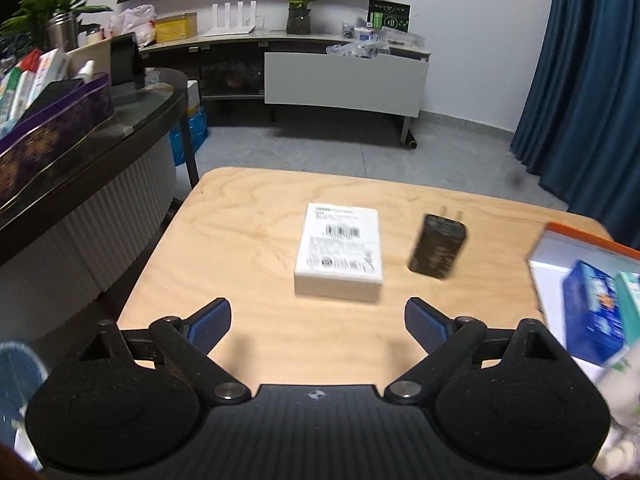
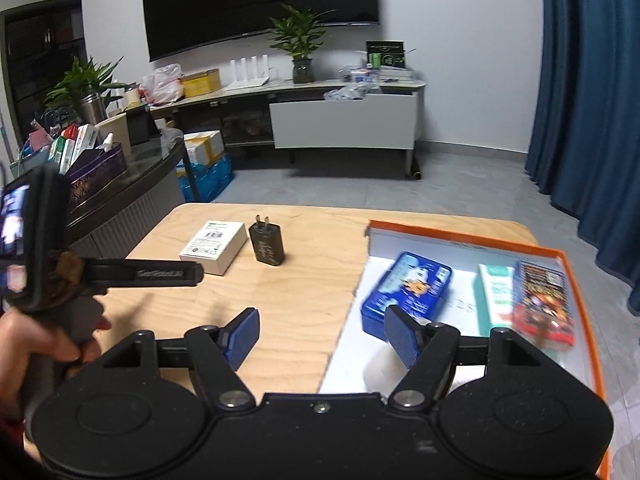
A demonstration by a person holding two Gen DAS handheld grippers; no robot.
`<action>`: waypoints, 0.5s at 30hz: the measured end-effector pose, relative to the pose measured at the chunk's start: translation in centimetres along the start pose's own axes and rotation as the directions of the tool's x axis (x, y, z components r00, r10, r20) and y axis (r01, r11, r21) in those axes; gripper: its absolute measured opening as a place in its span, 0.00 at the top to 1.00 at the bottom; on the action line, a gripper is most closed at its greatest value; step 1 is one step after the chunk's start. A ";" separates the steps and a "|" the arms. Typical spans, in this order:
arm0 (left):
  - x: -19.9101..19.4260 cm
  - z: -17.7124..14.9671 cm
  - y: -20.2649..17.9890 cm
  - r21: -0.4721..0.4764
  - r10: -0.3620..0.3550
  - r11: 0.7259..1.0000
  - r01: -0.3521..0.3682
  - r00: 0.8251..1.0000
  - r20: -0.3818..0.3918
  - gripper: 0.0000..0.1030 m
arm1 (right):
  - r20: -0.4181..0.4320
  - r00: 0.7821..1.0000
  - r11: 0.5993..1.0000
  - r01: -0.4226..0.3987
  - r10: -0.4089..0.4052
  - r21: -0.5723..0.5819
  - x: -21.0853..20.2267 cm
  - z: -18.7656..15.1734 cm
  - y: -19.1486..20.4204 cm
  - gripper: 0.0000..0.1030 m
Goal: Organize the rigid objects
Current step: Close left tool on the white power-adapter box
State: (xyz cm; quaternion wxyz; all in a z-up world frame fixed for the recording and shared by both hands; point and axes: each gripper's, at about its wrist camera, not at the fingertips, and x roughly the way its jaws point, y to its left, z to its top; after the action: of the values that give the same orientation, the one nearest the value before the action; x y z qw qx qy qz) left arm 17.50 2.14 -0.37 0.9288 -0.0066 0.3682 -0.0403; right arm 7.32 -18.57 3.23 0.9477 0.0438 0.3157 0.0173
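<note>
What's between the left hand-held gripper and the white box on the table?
Nothing visible. The left hand-held gripper is open and empty, and only bare table lies between it and the white box. The black charger stands off to the box's right, apart from it.

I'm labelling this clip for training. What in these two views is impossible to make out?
- Small print on the white cardboard box: left wrist view, motion blur.
- Markings on the black plug adapter: both views, too small.
- Near end of the orange-rimmed white tray: right wrist view, hidden behind the right claw body.
- Tray contents: left wrist view, blurred and cut off by the right edge.
</note>
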 end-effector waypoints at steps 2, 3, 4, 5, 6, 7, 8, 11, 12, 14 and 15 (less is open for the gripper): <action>1.1 0.6 0.1 0.009 -0.001 1.000 0.001 1.000 0.000 0.07 | -0.009 1.000 1.000 -0.006 0.006 -0.001 1.0 0.4 0.1 0.20; 1.7 0.9 0.1 0.013 -0.005 1.000 0.005 1.000 0.001 0.06 | -0.012 1.000 1.000 -0.009 0.009 -0.002 1.5 0.6 0.2 0.20; 2.3 1.2 0.0 0.019 -0.007 1.000 0.007 1.000 0.001 0.06 | -0.016 1.000 1.000 -0.011 0.011 -0.003 1.9 0.8 0.4 0.20; 2.8 1.3 -0.1 0.025 -0.002 1.000 0.002 1.000 -0.001 0.06 | -0.019 1.000 1.000 -0.014 0.013 -0.004 2.4 0.9 0.5 0.20; 3.3 1.5 -0.2 0.028 0.003 1.000 -0.003 1.000 -0.004 0.06 | -0.024 1.000 1.000 -0.015 0.014 -0.004 2.8 1.1 0.6 0.20; 3.9 1.7 -0.3 0.029 0.003 1.000 -0.002 1.000 -0.008 0.06 | -0.027 0.999 1.000 -0.016 0.016 -0.004 3.2 1.2 0.7 0.20; 4.4 1.8 -0.3 0.032 0.002 0.999 -0.001 1.000 -0.018 0.08 | -0.030 0.999 1.000 -0.019 0.018 -0.004 3.6 1.3 0.8 0.20; 5.3 1.6 -0.2 0.054 0.016 0.998 -0.015 1.000 -0.011 0.17 | -0.045 0.999 1.000 -0.030 0.030 0.002 4.8 1.8 1.0 0.20; 5.2 1.5 -0.1 0.064 0.019 0.998 -0.019 1.000 0.002 0.21 | -0.051 0.998 0.999 -0.034 0.035 0.006 5.2 2.0 1.1 0.20; 4.9 1.6 0.1 0.064 0.009 0.998 -0.011 1.000 0.026 0.42 | -0.059 0.997 0.999 -0.050 0.051 0.012 6.3 2.4 1.3 0.20; 4.6 1.6 0.4 0.060 0.001 0.998 -0.003 1.000 0.027 0.42 | -0.064 0.997 0.999 -0.052 0.053 0.016 7.0 2.6 1.6 0.20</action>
State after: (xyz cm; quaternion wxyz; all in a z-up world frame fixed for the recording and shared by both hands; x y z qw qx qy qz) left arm 22.00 2.12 -2.37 0.9335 0.0211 0.3544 -0.0502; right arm 14.41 -16.76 1.27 0.9360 0.0585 0.3447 0.0412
